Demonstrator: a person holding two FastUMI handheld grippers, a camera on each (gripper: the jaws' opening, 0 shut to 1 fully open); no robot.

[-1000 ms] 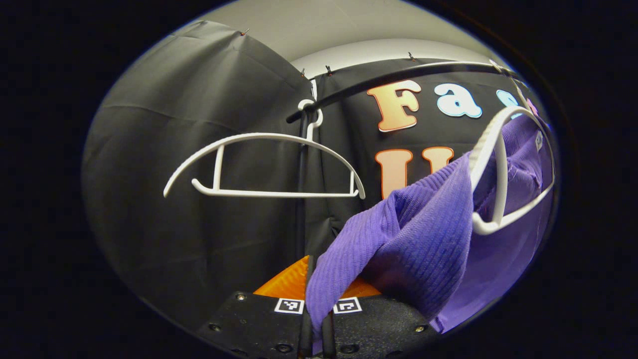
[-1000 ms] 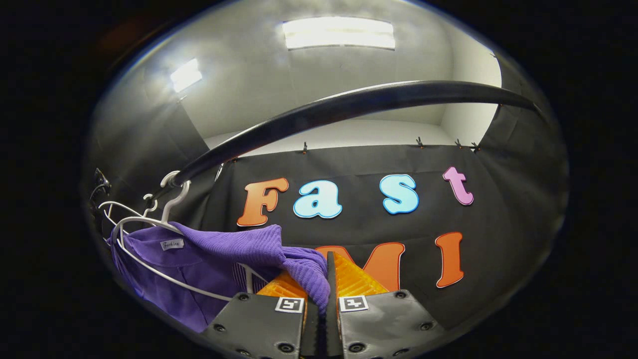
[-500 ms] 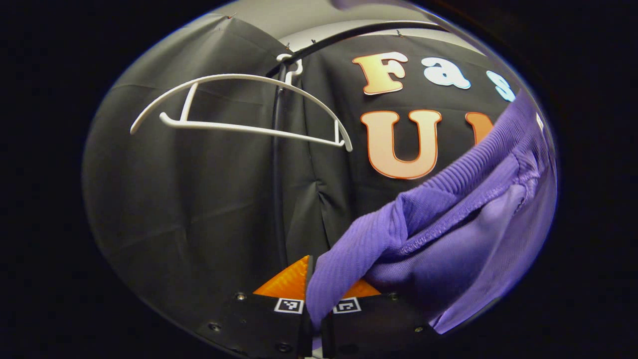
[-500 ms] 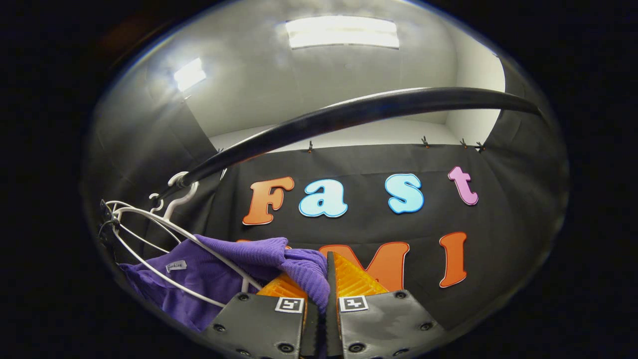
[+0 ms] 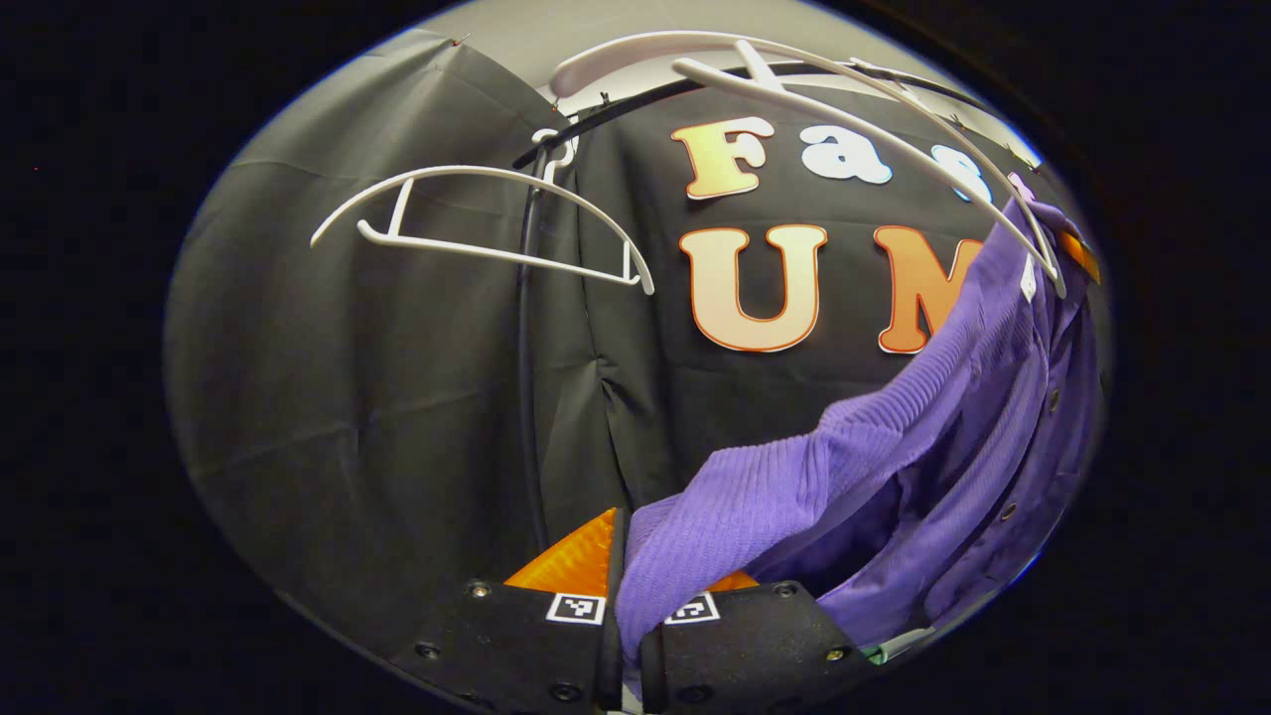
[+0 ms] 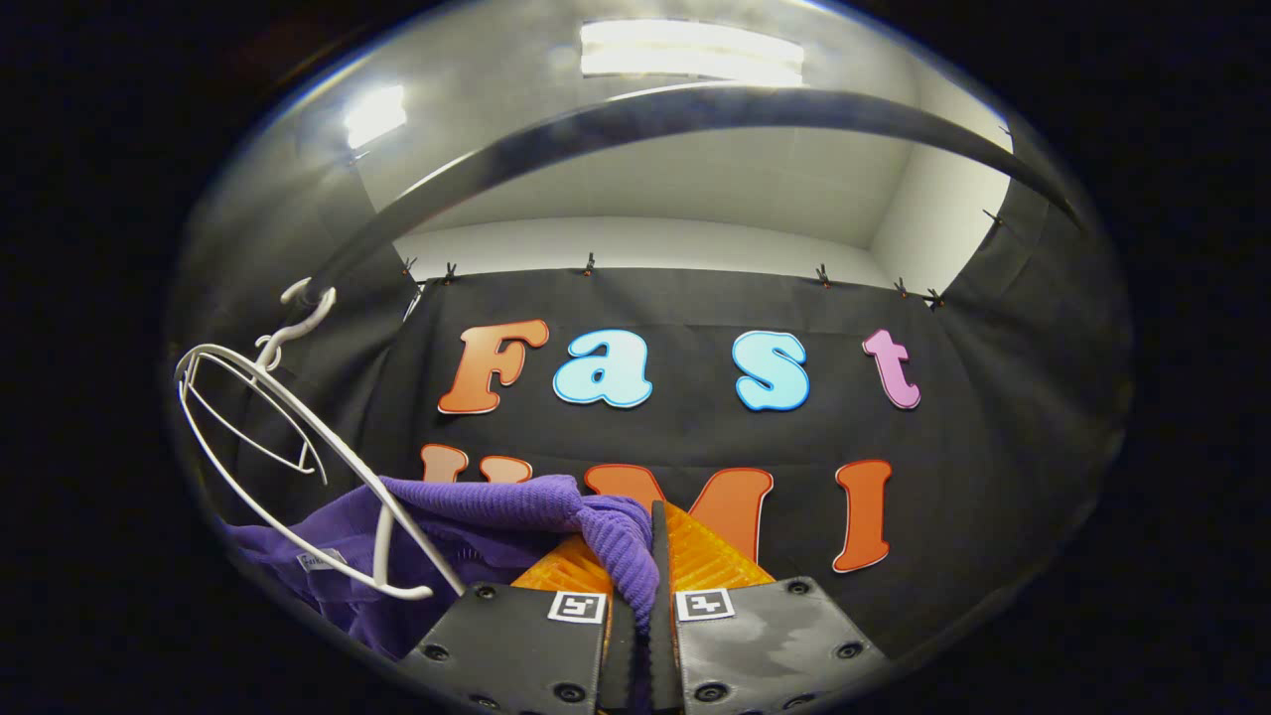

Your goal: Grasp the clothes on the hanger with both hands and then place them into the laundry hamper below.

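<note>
A purple ribbed garment (image 5: 894, 477) is stretched between both grippers. My left gripper (image 5: 628, 596) is shut on one shoulder of it at the bottom of the left gripper view. My right gripper (image 6: 645, 586) is shut on the other shoulder of the garment (image 6: 477, 526). The white hanger (image 6: 298, 467) that carried it tilts at the left of the right gripper view, its lower end still inside the cloth. In the left gripper view that hanger (image 5: 854, 129) arcs overhead, above the garment. The hamper is out of sight.
A bare white hanger (image 5: 477, 218) hangs from the black rail (image 5: 616, 109) to the left. The same rail (image 6: 645, 129) curves overhead in the right gripper view. Black cloth walls stand behind and to the left.
Both grippers have come down with the garment held. The hanger has swung up and tilted, and most of the cloth has slid off it. The rail now sits higher in both views.
</note>
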